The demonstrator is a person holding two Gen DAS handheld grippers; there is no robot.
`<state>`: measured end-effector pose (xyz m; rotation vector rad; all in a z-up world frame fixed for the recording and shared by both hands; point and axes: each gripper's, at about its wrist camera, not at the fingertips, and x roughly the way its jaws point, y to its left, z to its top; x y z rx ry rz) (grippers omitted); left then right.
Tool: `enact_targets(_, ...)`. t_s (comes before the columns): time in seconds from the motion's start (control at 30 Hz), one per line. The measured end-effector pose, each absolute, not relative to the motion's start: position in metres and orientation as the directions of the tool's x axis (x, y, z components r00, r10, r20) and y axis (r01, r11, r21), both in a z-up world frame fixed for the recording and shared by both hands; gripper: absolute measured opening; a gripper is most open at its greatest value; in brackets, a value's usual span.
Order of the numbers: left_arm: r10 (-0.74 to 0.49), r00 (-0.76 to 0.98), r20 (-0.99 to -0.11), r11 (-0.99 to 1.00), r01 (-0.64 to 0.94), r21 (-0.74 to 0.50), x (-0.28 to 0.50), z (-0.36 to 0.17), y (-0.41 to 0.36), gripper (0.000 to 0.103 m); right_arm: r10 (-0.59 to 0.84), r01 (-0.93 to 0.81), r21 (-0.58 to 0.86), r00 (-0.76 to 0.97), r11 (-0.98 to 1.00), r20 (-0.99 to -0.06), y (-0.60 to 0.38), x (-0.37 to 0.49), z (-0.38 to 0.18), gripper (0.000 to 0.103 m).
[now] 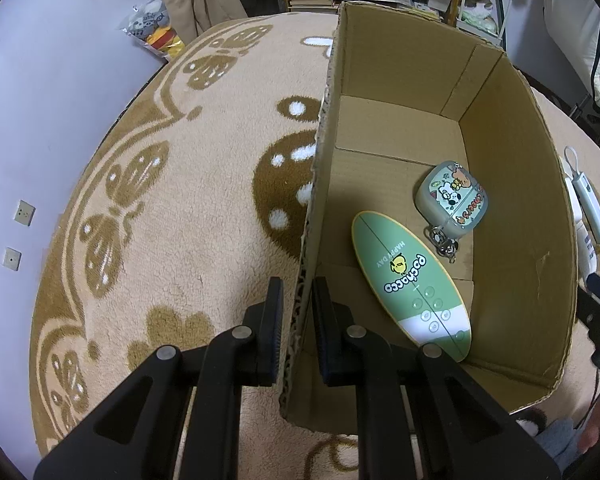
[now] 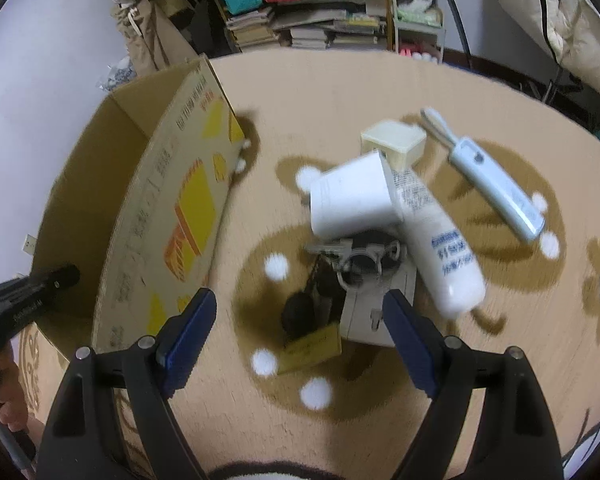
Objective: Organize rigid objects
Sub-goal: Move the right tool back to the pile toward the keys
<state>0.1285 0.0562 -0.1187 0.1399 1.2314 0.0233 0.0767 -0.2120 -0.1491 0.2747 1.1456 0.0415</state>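
Note:
A cardboard box [image 1: 512, 208] stands on the rug; it also shows in the right wrist view [image 2: 148, 216]. Inside lie a green oval Pochacco board [image 1: 412, 284] and a sticker-covered earbud case with keyring [image 1: 452, 200]. My left gripper [image 1: 298, 320] is shut on the box's left wall, one finger each side. My right gripper [image 2: 300, 320] is open and empty above a pile: white cup [image 2: 352, 200], white tube [image 2: 440, 240], keys [image 2: 352, 256], cream cube [image 2: 394, 142], a dark item with a yellow tag [image 2: 308, 344]. A light-blue handheld device [image 2: 496, 188] lies to the right.
The rug [image 1: 188, 240] is beige with brown flower patterns. Bookshelves and stacked books [image 2: 312, 20] stand at the back. A snack bag [image 1: 156, 28] lies at the rug's far left edge. A white flat box [image 2: 360, 320] sits under the keys.

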Motion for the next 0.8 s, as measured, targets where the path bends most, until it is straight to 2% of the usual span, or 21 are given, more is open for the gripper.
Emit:
enact_targets(0.1, 0.093, 0.333, -0.938, 0.991, 0.058, 0.119, 0.128, -0.119, 0.056, 0.014, 0.179, 0.114, 0.241, 0.393, 0.964, -0.902, -0.212, 0.072, -0.159, 0.089)
enact_targets(0.2, 0.093, 0.334, -0.938, 0.991, 0.058, 0.119, 0.128, -0.119, 0.056, 0.014, 0.19, 0.126, 0.25, 0.366, 0.96, -0.911, -0.213, 0.07, -0.166, 0.08)
enact_targets(0.43, 0.094, 0.334, -0.938, 0.991, 0.058, 0.12, 0.128, -0.119, 0.056, 0.014, 0.234, 0.132, 0.288, 0.321, 0.948, -0.918, -0.21, 0.069, -0.175, 0.067)
enact_targets(0.47, 0.093, 0.334, -0.938, 0.991, 0.058, 0.119, 0.128, -0.118, 0.056, 0.014, 0.238, 0.13, 0.291, 0.321, 0.948, -0.917, -0.209, 0.07, -0.175, 0.064)
enact_targets(0.63, 0.093, 0.333, -0.938, 0.991, 0.057, 0.118, 0.128, -0.119, 0.056, 0.014, 0.262, 0.124, 0.314, 0.315, 0.941, -0.912, -0.202, 0.07, -0.179, 0.03)
enact_targets(0.8, 0.093, 0.333, -0.938, 0.991, 0.057, 0.118, 0.128, -0.119, 0.056, 0.015, 0.27, 0.143, 0.328, 0.323, 0.934, -0.907, -0.203, 0.071, -0.183, 0.028)
